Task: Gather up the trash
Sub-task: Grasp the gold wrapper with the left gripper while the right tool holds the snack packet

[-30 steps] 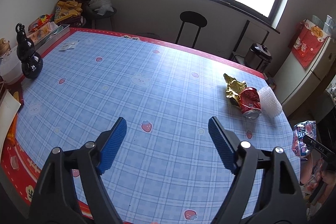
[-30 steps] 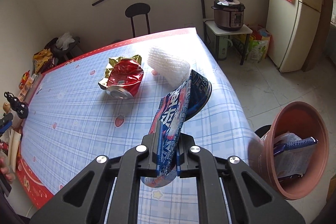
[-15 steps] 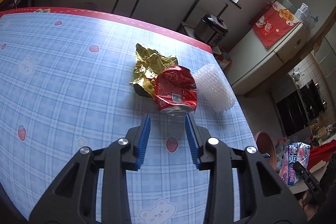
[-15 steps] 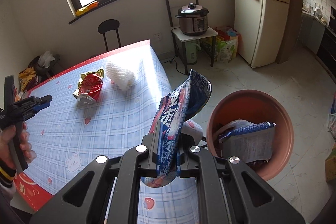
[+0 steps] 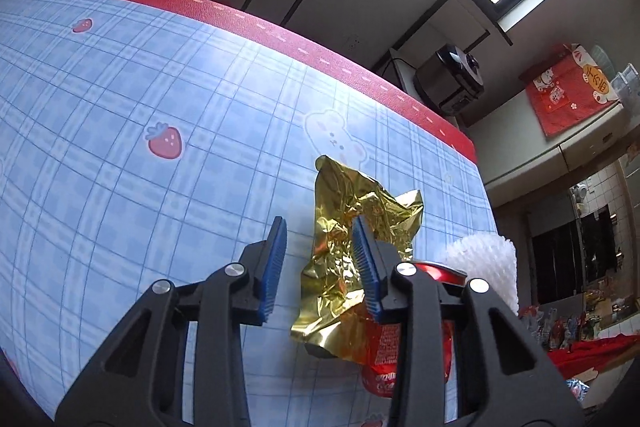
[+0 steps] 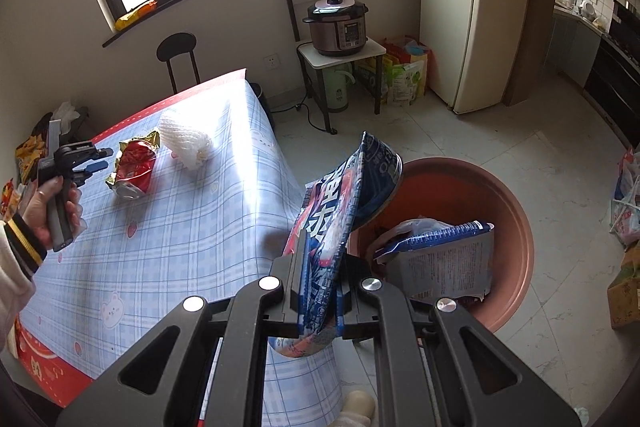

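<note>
The left gripper (image 5: 320,263), fingers apart, straddles the light, crinkly gold foil wrapper (image 5: 352,227), best pinched at a raised fold, while the right gripper (image 6: 318,291) clamps a limp snack bag (image 6: 340,211).

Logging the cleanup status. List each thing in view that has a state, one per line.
Left gripper: open, straddling the foil.
Right gripper: shut on blue snack wrapper, above the bin's edge.
Crumpled gold foil wrapper: on the table, not gripped.
Crushed red soda can: lying on its side.
White foam net sleeve: lying on the table.
Terracotta-coloured round bin: open, partly filled.
</note>
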`<state>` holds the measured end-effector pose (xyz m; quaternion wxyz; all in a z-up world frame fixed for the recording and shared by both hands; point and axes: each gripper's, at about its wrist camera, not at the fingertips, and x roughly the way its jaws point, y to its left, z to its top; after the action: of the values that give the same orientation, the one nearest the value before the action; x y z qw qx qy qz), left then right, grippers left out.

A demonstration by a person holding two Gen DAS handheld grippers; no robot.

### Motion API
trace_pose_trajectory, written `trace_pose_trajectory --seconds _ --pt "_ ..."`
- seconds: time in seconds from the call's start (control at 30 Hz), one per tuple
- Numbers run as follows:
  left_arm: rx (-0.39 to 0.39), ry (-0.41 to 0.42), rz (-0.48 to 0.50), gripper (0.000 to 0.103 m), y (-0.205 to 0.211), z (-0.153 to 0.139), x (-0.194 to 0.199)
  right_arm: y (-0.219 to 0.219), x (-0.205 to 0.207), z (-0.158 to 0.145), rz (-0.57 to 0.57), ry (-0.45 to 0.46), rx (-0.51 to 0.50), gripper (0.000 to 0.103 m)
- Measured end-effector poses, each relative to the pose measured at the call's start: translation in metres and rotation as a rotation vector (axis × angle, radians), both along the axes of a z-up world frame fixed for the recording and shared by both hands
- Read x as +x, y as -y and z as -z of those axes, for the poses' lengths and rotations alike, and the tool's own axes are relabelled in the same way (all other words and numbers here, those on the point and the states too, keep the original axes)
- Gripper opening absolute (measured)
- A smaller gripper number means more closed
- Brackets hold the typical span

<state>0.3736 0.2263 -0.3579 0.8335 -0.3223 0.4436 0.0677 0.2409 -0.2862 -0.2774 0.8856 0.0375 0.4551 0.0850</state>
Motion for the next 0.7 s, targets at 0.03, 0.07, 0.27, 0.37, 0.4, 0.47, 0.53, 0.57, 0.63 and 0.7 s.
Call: trace_pose_trajectory --seconds 0.03,0.07,0.27,0.37,0.4,0.47,0.53,0.57,0.63,0.7 --pt "-0.025 0.004 -0.007 0.036 -0.002 0.005 0.004 -0.002 0.0 0.0 -0.003 0.0 -0.005 0.01" --pt "-0.041 0.009 -0.011 0.036 -0.003 0.008 0.008 -0.003 0.0 0.0 -0.006 0.0 -0.011 0.01" --pt "-0.05 -0.01 0.035 0.024 0.008 0.023 0.027 -0.008 -0.001 -0.001 -0.008 -0.006 -0.041 0.01" --pt "-0.043 -0.022 0.039 0.021 0.014 0.027 0.028 -0.007 -0.001 -0.003 -0.004 -0.007 -0.04 0.01" --pt "-0.039 -0.018 0.039 0.02 0.015 0.026 0.026 -0.007 -0.001 -0.004 -0.004 -0.007 -0.039 0.01" --pt "-0.019 0.002 0.041 0.018 0.018 0.021 0.019 -0.008 -0.001 -0.006 -0.008 -0.004 -0.033 0.01" --pt "-0.006 0.025 0.043 0.014 0.019 0.011 0.009 -0.012 -0.001 -0.009 -0.019 0.003 -0.029 0.01" --pt "0.002 0.037 0.041 0.014 0.019 0.005 0.003 -0.014 -0.002 -0.011 -0.026 0.008 -0.026 0.01" --pt "0.021 0.064 0.04 0.011 0.018 -0.01 -0.013 -0.017 -0.003 -0.014 -0.039 0.018 -0.014 0.01" --pt "0.058 0.087 0.048 0.01 0.015 -0.025 -0.032 -0.02 -0.004 -0.016 -0.051 0.027 0.0 0.01"
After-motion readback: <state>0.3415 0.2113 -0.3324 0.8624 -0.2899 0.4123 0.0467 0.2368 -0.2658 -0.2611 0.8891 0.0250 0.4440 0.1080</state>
